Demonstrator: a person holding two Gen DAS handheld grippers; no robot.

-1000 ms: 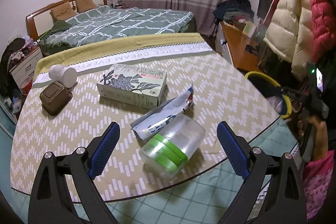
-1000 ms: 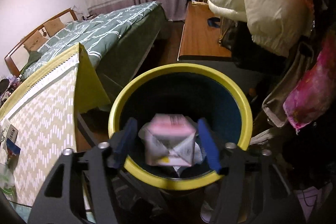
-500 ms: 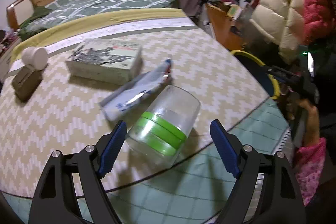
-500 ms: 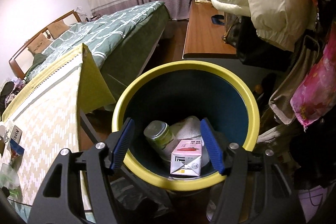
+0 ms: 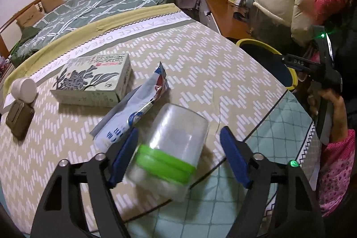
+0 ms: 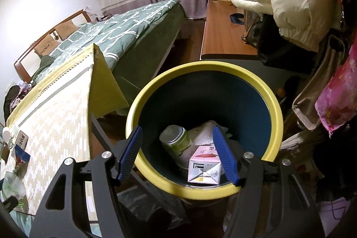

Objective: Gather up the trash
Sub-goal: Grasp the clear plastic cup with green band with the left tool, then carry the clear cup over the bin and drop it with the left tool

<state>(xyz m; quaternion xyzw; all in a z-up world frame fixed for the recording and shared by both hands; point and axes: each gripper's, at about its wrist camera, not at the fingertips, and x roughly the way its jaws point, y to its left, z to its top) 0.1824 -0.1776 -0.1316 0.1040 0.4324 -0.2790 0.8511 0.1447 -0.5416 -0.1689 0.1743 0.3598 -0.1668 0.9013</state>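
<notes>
The left claw [image 5: 178,155] is closing around a clear plastic jar [image 5: 173,146] with a green band, which lies on its side on the bench [image 5: 223,73] near the front edge. The left blue pad [image 5: 125,157] sits right against the jar's side, while the right pad [image 5: 234,160] is apart from it — so the jar is between the jaws but not yet pinched. Just beyond the claw and a little to its left lies a crumpled silver and blue wrapper [image 5: 138,104], touching or nearly touching the jar. Farther out on the left rest a flat printed box [image 5: 93,81], a white cup [image 5: 24,87] on its side and a small brown box [image 5: 19,117]. Off to the right of this claw stands the yellow-rimmed bin [image 5: 267,50], with the person's hand [image 5: 328,104] on the other tool above it. The right claw [image 6: 178,155] hangs over that bin [image 6: 274,99] with its jaws moderately wide and nothing between them. Below it, at the bottom of the bin, lie a small pink and white carton [image 6: 204,166], a green-labelled can [image 6: 176,144] and some white paper [image 6: 205,131].
</notes>
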